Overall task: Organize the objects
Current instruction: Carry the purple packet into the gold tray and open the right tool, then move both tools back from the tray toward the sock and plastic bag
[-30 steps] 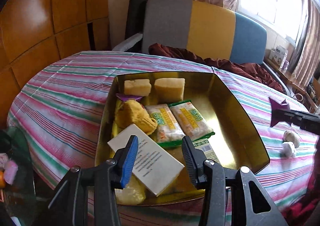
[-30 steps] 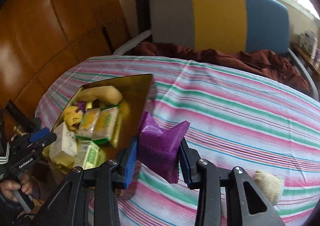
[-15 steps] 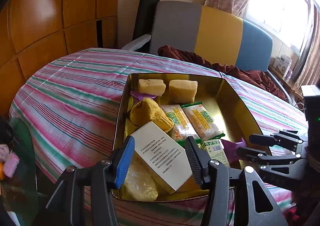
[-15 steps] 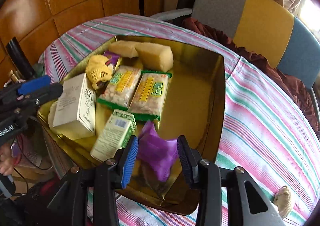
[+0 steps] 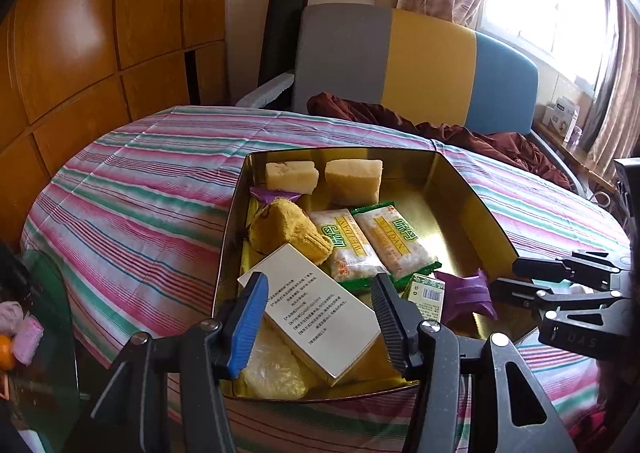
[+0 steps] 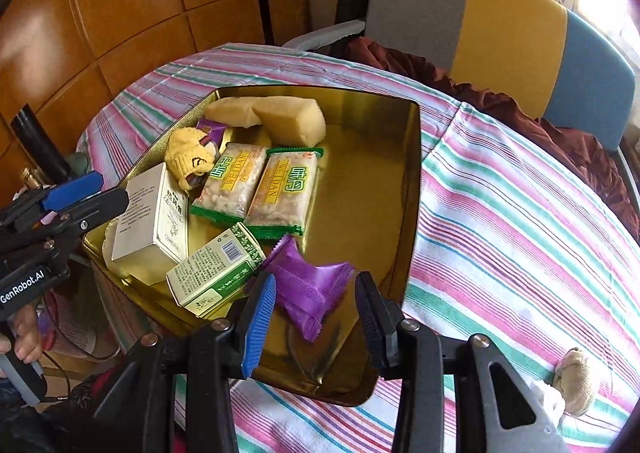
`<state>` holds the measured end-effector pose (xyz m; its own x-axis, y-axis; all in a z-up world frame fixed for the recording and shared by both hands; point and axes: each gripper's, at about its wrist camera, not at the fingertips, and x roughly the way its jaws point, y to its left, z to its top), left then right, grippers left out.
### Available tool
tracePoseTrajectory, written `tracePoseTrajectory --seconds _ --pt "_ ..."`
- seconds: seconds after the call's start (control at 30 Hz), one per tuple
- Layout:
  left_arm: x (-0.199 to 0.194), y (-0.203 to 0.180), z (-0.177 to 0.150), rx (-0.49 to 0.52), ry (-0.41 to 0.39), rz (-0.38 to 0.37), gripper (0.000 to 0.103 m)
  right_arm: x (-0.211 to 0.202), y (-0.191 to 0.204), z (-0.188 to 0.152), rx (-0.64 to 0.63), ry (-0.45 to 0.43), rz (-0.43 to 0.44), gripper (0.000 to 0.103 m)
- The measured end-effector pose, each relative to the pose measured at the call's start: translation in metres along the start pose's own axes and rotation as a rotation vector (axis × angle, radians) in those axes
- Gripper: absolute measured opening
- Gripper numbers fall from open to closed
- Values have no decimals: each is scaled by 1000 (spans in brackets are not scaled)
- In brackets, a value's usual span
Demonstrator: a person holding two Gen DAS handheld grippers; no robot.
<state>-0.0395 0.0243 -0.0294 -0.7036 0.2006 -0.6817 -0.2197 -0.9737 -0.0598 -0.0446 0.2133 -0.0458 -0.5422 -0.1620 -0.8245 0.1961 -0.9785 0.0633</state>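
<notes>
Now the purple packet (image 6: pixel 308 291) lies on the gold floor of the tin (image 6: pixel 414 181), at its near end, just beside the small green-and-white carton (image 6: pixel 216 271). The right gripper (image 6: pixel 316 319) hangs over it with its jaws spread wide; the packet sits between the two pads, and none of its edges looks pinched, so nothing is held. In the left wrist view the same packet (image 5: pixel 466 295) shows just past the carton (image 5: pixel 426 293), with the right gripper's black fingers (image 5: pixel 560 273) reaching in from the right.

The left gripper (image 5: pixel 318 319) is open too and empty — it hovers above the near left corner of the tin (image 5: pixel 472 193), over the white box (image 5: pixel 316 313) that leans on a pale yellow bag (image 5: pixel 272 367). Further in lie two green-edged snack packs (image 5: pixel 372 243) side by side, a yellow knitted piece (image 5: pixel 286 231) and two pale cake blocks (image 5: pixel 324 177) against the far wall. The tin rests on a striped tablecloth (image 5: pixel 132 209).
</notes>
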Motion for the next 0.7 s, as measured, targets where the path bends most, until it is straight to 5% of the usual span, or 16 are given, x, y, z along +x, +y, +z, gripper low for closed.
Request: tracePoseTrajectory --seconds 0.4,0.7 --pt "-7 -17 2 55 -23 2 55 -26 -39 -9 90 -38 -47 41" --pt "-10 -33 3 96 -23 -19 55 -54 -125 -23 256 -47 -172 42"
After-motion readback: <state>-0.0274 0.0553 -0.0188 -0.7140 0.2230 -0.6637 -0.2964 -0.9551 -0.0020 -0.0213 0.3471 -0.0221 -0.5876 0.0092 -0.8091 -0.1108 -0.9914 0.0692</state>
